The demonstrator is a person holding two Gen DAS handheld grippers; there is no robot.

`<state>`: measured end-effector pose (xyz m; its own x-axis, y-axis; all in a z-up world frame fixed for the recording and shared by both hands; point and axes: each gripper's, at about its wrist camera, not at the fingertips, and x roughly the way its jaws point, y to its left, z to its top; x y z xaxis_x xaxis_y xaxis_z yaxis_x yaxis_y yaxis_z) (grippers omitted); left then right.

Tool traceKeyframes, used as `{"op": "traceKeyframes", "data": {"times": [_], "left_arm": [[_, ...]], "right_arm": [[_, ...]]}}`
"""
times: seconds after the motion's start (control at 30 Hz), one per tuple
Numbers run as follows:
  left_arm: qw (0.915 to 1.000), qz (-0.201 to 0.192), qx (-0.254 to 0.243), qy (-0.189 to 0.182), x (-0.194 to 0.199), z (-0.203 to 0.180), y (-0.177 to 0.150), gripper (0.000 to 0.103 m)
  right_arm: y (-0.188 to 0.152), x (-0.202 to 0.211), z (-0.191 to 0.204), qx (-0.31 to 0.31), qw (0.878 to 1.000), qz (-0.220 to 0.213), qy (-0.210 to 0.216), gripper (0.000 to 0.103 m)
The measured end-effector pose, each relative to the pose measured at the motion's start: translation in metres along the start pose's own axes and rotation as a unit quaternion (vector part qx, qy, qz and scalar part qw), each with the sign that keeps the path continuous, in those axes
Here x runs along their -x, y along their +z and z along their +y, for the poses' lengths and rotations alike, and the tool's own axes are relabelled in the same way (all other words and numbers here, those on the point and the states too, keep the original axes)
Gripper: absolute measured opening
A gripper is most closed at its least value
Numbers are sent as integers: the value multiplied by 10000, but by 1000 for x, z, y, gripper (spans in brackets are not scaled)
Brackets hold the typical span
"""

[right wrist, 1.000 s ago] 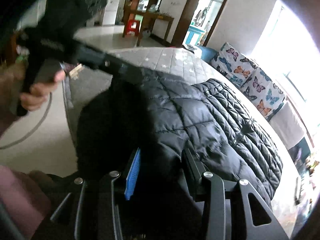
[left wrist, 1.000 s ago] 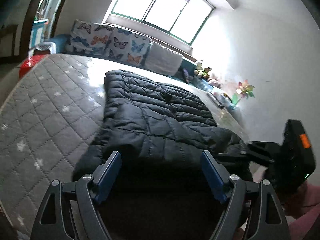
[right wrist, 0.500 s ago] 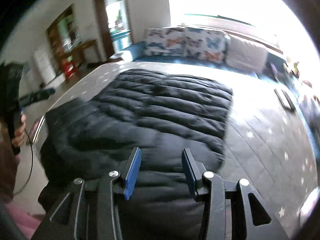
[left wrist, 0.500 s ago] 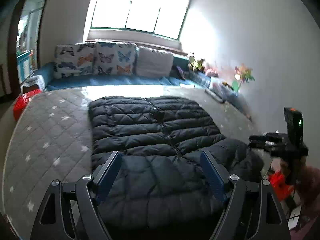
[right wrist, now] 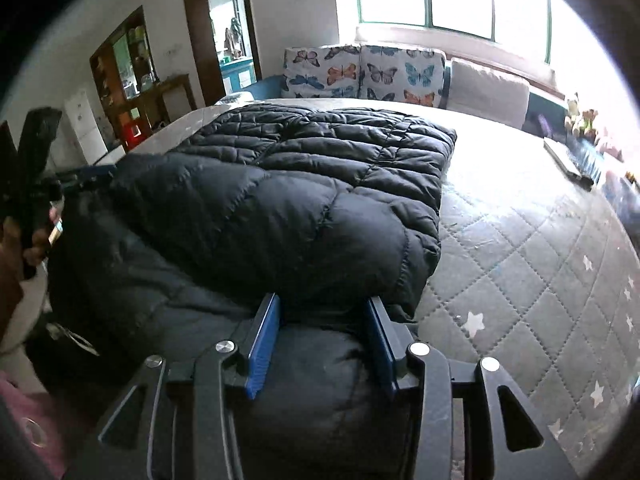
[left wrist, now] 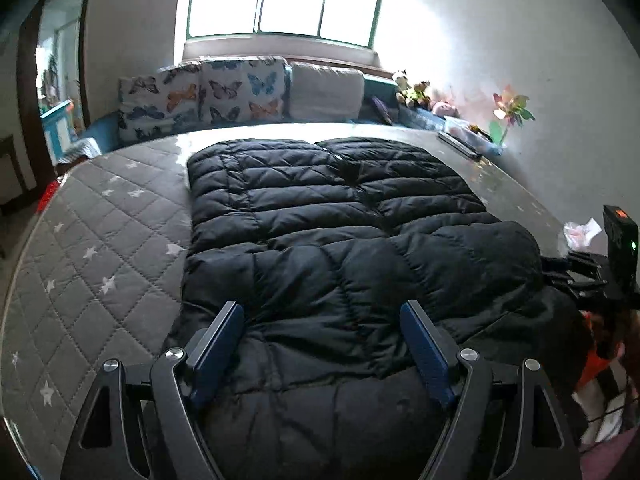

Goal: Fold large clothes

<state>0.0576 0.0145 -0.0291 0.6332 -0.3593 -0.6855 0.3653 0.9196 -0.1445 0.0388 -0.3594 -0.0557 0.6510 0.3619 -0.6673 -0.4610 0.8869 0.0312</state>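
A black quilted puffer jacket (left wrist: 336, 208) (right wrist: 304, 184) lies spread on the grey star-patterned mattress (left wrist: 104, 248) (right wrist: 520, 264), its near part doubled over the body and a dark layer spilling off the near edge. My left gripper (left wrist: 320, 322) hovers over the jacket's near end, open wide, pads clear of the fabric. My right gripper (right wrist: 323, 320) sits at the folded layer's near right corner, its blue pads (right wrist: 266, 340) pressed on fabric that fills the gap. The left wrist view catches that right gripper (left wrist: 560, 276) at the jacket's right edge.
Butterfly cushions (left wrist: 200, 96) and a pale cushion (left wrist: 326, 90) line the window side. Soft toys (left wrist: 416, 90), a paper pinwheel (left wrist: 512, 108) and a flat dark slab (left wrist: 458, 144) sit by the right wall. A doorway (right wrist: 228, 40) and shelves (right wrist: 132, 64) stand to the left.
Both grippers rolled level and swung round to face the jacket squarely. The jacket's near part, bunched a second ago, now lies folded over the body. The right gripper has moved further right.
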Motion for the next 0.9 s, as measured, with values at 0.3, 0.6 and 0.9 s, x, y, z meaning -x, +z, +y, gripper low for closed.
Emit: {"op": "traceKeyframes", "data": {"times": [0.3,0.6,0.9], "left_arm": [[9990,-120,197,381,2,4,-14,86],[9972,-220,509,500,4,13,-16,86],[9975,22,503,491,12,14,-4,86]], "right_arm": [[32,17,1,106,9998,90,-139,48],[55,-35,6,96,9986,469,-239,49],[58,-7,14,132,9990,255,-350,50]]}}
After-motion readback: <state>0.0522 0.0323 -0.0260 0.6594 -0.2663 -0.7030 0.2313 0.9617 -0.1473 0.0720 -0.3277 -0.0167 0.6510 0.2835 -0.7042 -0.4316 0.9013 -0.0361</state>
